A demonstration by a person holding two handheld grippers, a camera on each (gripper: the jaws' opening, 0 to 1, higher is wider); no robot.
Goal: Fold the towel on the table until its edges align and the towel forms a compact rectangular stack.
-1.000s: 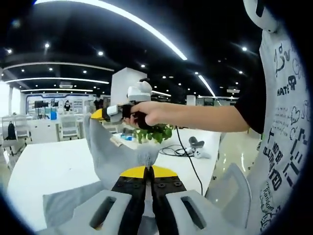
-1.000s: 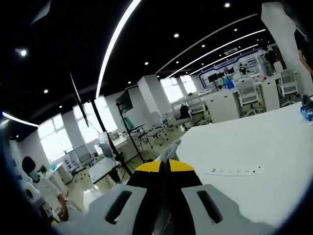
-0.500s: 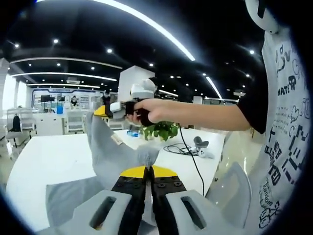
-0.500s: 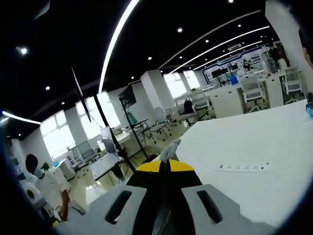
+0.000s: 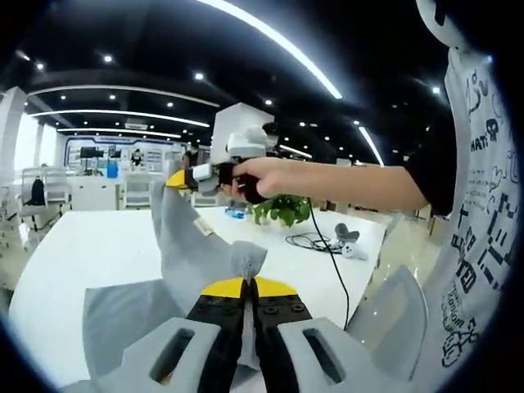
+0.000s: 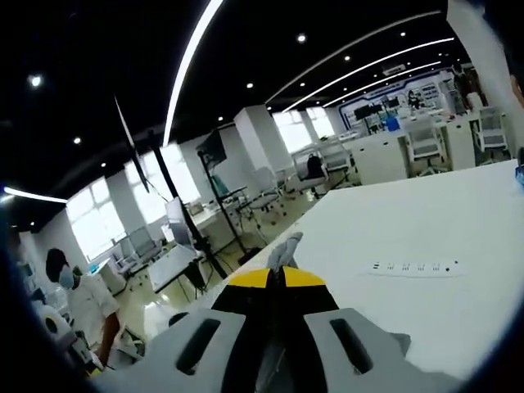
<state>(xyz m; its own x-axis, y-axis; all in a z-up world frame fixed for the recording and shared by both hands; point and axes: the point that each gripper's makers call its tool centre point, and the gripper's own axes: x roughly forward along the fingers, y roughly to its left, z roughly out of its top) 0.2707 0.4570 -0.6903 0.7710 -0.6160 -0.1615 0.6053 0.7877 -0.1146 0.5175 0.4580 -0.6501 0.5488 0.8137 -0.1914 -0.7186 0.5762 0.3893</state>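
A grey towel [image 5: 184,250] is lifted off the white table [image 5: 90,246], its lower part still spread on the surface. My left gripper [image 5: 248,280] is shut on one corner, which pokes up between the yellow-tipped jaws. A hand holds my right gripper [image 5: 182,179] higher, to the upper left, shut on another corner, so the cloth stretches between the two. In the right gripper view my right gripper [image 6: 277,271] has a grey tuft of towel [image 6: 285,247] sticking out of its closed jaws, over the white table [image 6: 426,237].
A green potted plant [image 5: 281,211], black cables [image 5: 315,242] and a white controller [image 5: 348,244] lie at the table's far side. A white power strip [image 6: 413,267] rests on the table. Office desks and chairs stand behind; a person [image 6: 78,303] is at the left.
Both views have shifted slightly with the hands. More of the towel lying on the table shows in the left gripper view. Both grips are unchanged.
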